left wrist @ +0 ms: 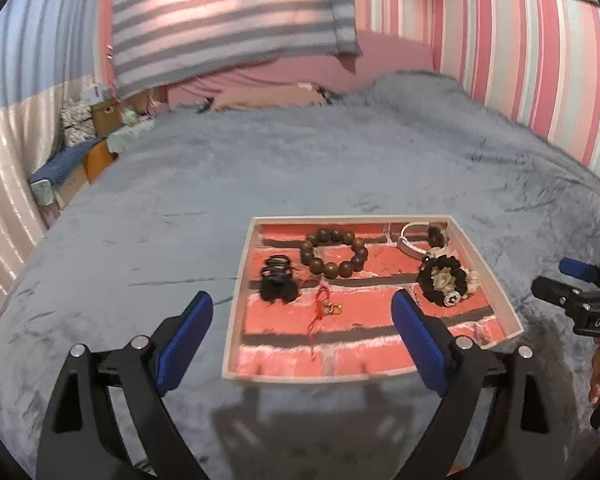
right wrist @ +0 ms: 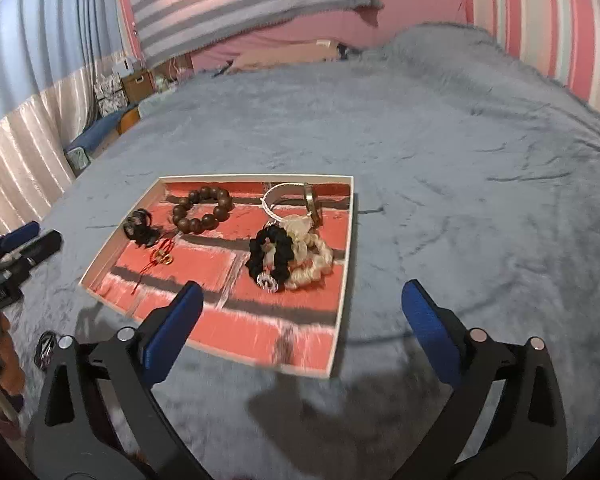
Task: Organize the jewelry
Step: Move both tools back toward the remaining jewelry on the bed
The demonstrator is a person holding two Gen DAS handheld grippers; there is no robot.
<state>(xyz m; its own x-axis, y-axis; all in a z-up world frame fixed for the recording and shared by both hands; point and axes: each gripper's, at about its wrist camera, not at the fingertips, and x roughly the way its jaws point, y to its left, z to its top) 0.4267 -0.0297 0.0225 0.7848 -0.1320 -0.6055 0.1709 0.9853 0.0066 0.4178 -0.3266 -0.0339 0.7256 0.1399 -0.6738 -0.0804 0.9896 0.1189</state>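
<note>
A shallow tray (left wrist: pixel 236 288) with a red brick-pattern lining lies on the grey bed cover; it also shows in the right wrist view (right wrist: pixel 348 240). In it lie a brown bead bracelet (left wrist: pixel 334 252) (right wrist: pixel 202 209), a black hair clip (left wrist: pixel 278 278) (right wrist: pixel 140 227), a red cord charm (left wrist: pixel 324 310) (right wrist: pixel 160 258), a black and cream scrunchie (left wrist: pixel 444 282) (right wrist: pixel 288 254) and a white bangle (left wrist: pixel 414 240) (right wrist: pixel 288 198). My left gripper (left wrist: pixel 302 338) is open and empty above the tray's near edge. My right gripper (right wrist: pixel 302 326) is open and empty above the tray's near right corner.
A small dark object (right wrist: pixel 46 348) lies on the cover left of the tray's near corner. A striped pillow (left wrist: pixel 228 16) and pink bedding sit at the far end. Striped wall (left wrist: pixel 540 60) on the right. Curtain and boxes (left wrist: pixel 100 116) on the left.
</note>
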